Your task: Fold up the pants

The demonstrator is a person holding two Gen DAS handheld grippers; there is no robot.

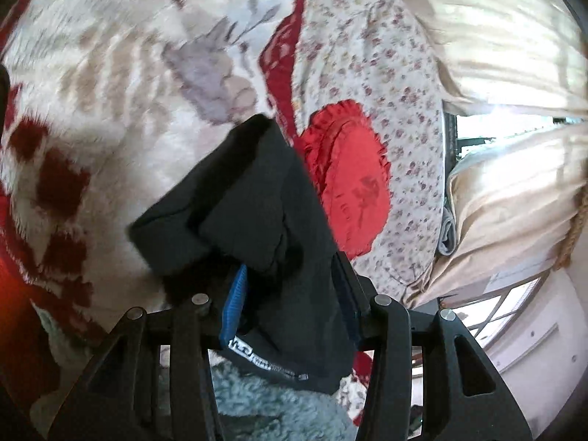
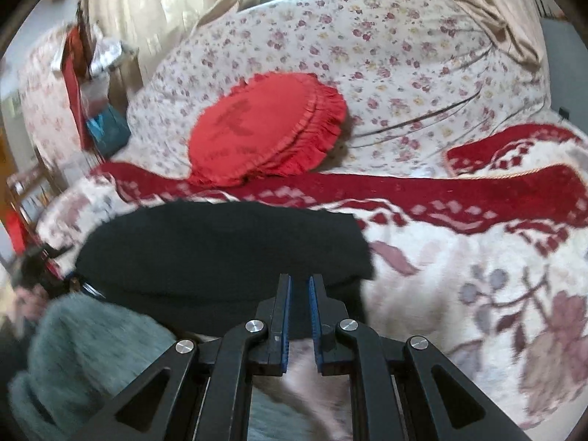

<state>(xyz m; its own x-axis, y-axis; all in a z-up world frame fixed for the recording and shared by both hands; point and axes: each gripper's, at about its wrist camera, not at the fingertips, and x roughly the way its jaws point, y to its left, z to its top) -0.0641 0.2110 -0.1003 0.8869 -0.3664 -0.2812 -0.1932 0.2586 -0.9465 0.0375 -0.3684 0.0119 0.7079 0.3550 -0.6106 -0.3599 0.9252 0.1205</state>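
- The left gripper [image 1: 290, 297] has a bunched fold of the black pants [image 1: 257, 198] between its fingers; the blue pad of one finger [image 1: 235, 301] shows on one side of the cloth, and the other finger is mostly hidden behind it. The fingers are closed onto the bundle, held apart only by the thick fabric.
- A white printed label on the pants shows just below that grip.
- The right gripper [image 2: 299, 294] has its fingers nearly together, with a narrow gap between the blue pads [image 2: 286, 316]. The tips sit at the near edge of the pants [image 2: 224, 253]; whether fabric is pinched between them cannot be told.
- In the right wrist view the pants lie as a wide dark mass on the red and cream blanket [image 2: 459, 257] covering the bed.
- A red round cushion [image 2: 264, 128] rests farther back on the floral sheet [image 2: 386, 55], apart from the pants.
- A grey fuzzy sleeve [image 2: 84, 352] shows at the lower left.
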